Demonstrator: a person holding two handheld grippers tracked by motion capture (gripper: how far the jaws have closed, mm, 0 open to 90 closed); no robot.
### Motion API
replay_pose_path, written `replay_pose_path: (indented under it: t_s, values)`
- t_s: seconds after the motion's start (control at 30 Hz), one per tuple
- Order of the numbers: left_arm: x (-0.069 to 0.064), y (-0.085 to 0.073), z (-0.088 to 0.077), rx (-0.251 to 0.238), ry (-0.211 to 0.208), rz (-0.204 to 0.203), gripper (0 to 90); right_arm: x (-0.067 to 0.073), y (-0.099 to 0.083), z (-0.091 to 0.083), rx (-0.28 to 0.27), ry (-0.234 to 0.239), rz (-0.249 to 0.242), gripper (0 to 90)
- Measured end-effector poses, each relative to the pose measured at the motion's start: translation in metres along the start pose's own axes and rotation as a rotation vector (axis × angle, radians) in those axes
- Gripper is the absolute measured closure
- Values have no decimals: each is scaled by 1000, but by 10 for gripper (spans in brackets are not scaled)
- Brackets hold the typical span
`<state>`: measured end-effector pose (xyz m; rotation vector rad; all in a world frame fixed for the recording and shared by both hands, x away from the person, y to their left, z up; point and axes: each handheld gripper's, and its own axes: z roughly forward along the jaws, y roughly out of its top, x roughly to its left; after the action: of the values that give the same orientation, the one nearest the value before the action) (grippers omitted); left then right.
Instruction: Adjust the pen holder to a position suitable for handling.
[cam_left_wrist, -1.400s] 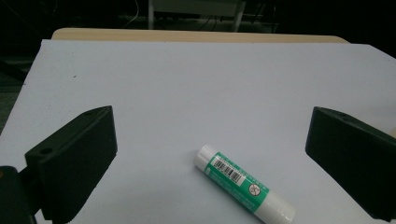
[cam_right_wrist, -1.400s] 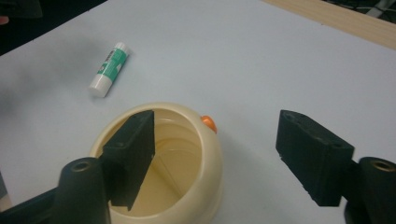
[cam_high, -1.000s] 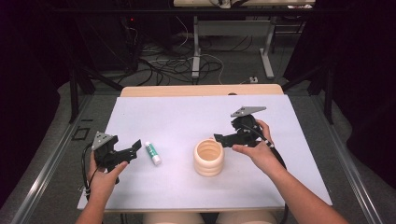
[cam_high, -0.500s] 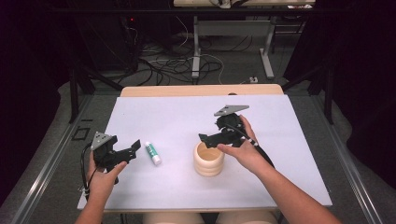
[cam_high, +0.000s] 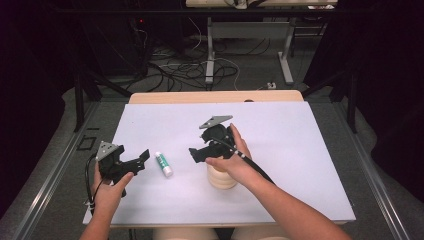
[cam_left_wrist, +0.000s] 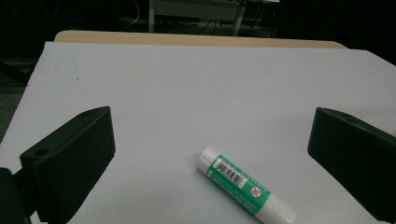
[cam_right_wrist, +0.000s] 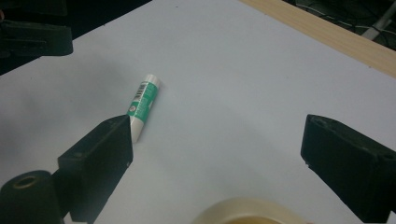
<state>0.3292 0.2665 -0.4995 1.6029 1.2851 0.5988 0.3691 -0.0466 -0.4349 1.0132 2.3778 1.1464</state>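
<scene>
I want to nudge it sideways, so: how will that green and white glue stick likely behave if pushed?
The glue stick is a round tube lying flat on the white table, so it would probably roll. Its smooth label looks slippery for the open left gripper. It seems light and rigid.

We see a glue stick (cam_high: 163, 164) lying flat on the white sheet (cam_high: 300, 130), green label w/ barcode, white ends, approx 9 o'clock of a cream ribbed ring stack (cam_high: 221, 177). The stack stands upright, near the sheet's 6 o'clock edge, partly hidden.
</scene>
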Motion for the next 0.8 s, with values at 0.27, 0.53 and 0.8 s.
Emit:
replay_pose_path:
  t_s: [0.27,0.53,0.8]
  values:
    - [2,0,-1,-6,9,-4,7,20,9,23,39,-13,-38,107]
    - [5,0,-2,-11,18,-14,7,32,13,45,72,-37,-51,155]
    - [7,0,-2,-15,21,-20,7,44,16,71,137,-40,-49,251]
